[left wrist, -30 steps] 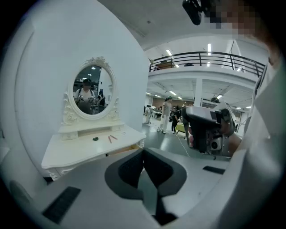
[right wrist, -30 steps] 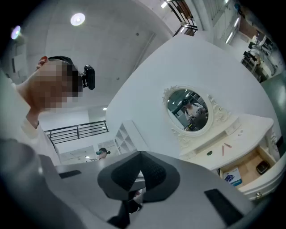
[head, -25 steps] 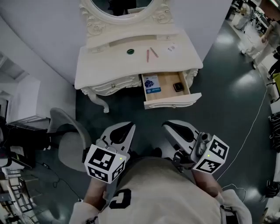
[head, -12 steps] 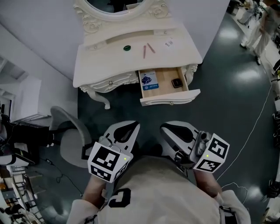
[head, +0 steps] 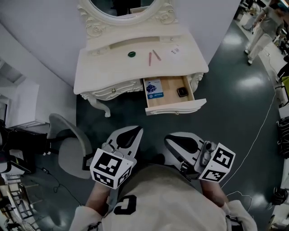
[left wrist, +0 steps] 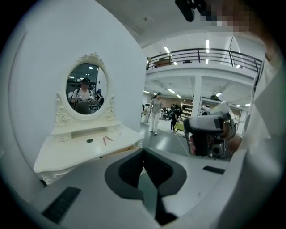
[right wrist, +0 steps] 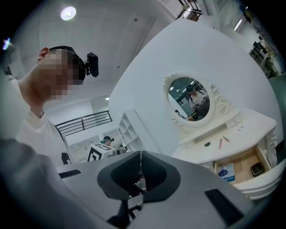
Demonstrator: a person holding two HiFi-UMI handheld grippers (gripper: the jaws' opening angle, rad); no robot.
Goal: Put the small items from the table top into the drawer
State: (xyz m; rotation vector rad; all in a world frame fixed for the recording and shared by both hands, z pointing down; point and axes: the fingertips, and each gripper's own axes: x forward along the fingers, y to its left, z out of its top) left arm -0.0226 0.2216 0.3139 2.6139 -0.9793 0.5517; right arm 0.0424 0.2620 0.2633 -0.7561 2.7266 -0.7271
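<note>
A white dressing table [head: 99,72] stands ahead with its right drawer [head: 174,107] pulled open. In the drawer lie a blue-and-white packet [head: 154,87] and a small dark item [head: 182,92]. On the table top lie a dark green round item [head: 131,54], two pink sticks [head: 152,57] and a small white piece [head: 175,51]. My left gripper [head: 132,134] and right gripper [head: 170,140] are held close to my chest, well short of the table, both shut with nothing between their jaws. The left gripper view shows the table top [left wrist: 85,150] far off; the right gripper view shows the open drawer [right wrist: 243,167].
A grey chair [head: 67,144] stands to the left in front of the table. An oval mirror [head: 124,6] rises at the back of the table. Dark floor [head: 235,103] spreads to the right, where a person [head: 259,27] walks far off. Black gear [head: 20,140] sits at far left.
The head view has shifted slightly, so the table sits a little lower and more to the left. Both grippers stay shut near my chest; the left one has drifted slightly.
</note>
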